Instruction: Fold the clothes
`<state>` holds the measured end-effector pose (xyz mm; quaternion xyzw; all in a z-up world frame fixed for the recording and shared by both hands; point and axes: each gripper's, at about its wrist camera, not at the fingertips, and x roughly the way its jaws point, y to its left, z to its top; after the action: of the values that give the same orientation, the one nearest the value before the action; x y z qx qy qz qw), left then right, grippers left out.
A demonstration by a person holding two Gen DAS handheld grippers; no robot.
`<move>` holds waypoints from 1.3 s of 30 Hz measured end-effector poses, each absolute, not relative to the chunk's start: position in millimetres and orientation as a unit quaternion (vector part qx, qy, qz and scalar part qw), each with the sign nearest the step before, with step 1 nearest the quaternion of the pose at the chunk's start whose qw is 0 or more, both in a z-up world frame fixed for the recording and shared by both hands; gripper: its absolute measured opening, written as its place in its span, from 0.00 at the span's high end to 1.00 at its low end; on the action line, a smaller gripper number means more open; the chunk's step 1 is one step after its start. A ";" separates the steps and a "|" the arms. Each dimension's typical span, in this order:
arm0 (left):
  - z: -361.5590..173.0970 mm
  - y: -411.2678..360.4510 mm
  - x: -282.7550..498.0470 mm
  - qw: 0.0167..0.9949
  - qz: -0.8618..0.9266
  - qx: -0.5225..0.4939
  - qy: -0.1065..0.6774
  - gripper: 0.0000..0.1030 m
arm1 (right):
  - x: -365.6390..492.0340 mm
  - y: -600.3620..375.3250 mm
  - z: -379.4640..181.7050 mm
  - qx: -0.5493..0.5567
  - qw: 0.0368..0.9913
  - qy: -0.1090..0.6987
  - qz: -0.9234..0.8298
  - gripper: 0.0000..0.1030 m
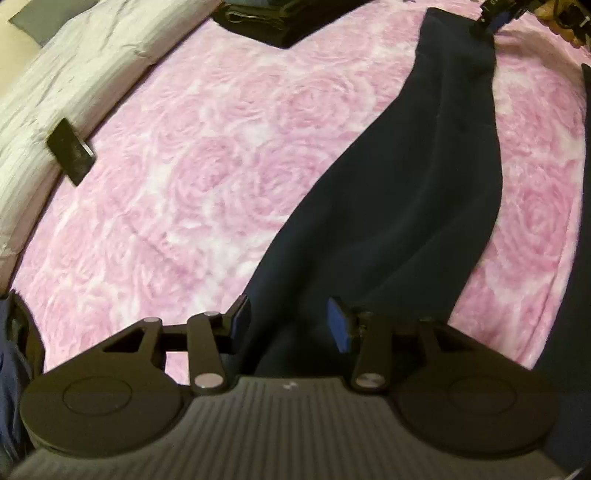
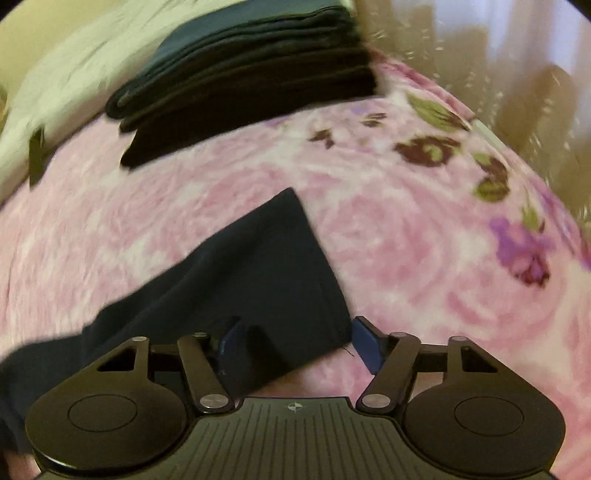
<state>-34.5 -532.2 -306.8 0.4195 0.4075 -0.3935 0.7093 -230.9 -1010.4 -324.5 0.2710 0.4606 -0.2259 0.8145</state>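
So the thing to fold here is a long dark navy garment (image 1: 417, 192), looks like one trouser leg or something similar, stretched out flat across the pink rose-pattern blanket (image 1: 207, 177). It runs from right between the fingers of the left tongs (image 1: 291, 325) away toward the right tongs (image 1: 487, 18) at its far end. The left tongs are spread partway, the cloth sits in the gap and the blue pads (image 1: 340, 325) don't look like they're pressing it, so I'd call that not gripping. In the right wrist view the right tongs (image 2: 295, 343) straddle the hem corner of the garment (image 2: 258, 273); the cloth lies against the left pad, but the right pad (image 2: 365, 343) stands clear of it, so no pinch there either as far as I can see. Handling-wise I'd guess it's light, floppy and a bit stretchy, so it'll sag and drag on the fuzzy blanket instead of sliding. Best bet is grabbing both ends right at the hem or corner, through all layers. The pile of folded dark clothes (image 2: 251, 74) sits further ahead of the right tongs.
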 end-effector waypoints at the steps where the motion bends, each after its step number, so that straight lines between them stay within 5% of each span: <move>1: -307.8 -535.1 -35.1 0.705 -0.398 0.421 0.409 0.60 | -235.8 -1011.2 -325.0 0.285 0.815 0.449 -0.228 0.85; 9: -301.4 -552.2 -43.7 0.698 -0.421 0.412 0.407 0.60 | -267.3 -1018.9 -256.8 0.177 0.854 0.402 -0.278 0.91; 14: -305.4 -536.9 -45.8 0.697 -0.401 0.409 0.431 0.60 | -291.9 -1043.4 -285.2 0.191 0.819 0.457 -0.290 0.88; 16: -303.8 -522.9 -47.6 0.698 -0.386 0.413 0.439 0.60 | -296.0 -1041.5 -296.5 0.190 0.806 0.475 -0.298 0.58; 18: -299.7 -503.2 -47.5 0.703 -0.365 0.414 0.449 0.59 | -301.6 -1032.7 -294.2 0.175 0.810 0.464 -0.314 0.46; 39: -293.5 -292.8 -19.6 0.757 -0.221 0.369 0.492 0.55 | -190.7 -771.0 -296.8 0.092 0.843 0.528 -0.052 0.43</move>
<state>-19.6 -292.8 -293.5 0.3688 0.4925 -0.2214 0.7566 -190.7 -771.0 -296.8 0.0915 0.5275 -0.0522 0.8430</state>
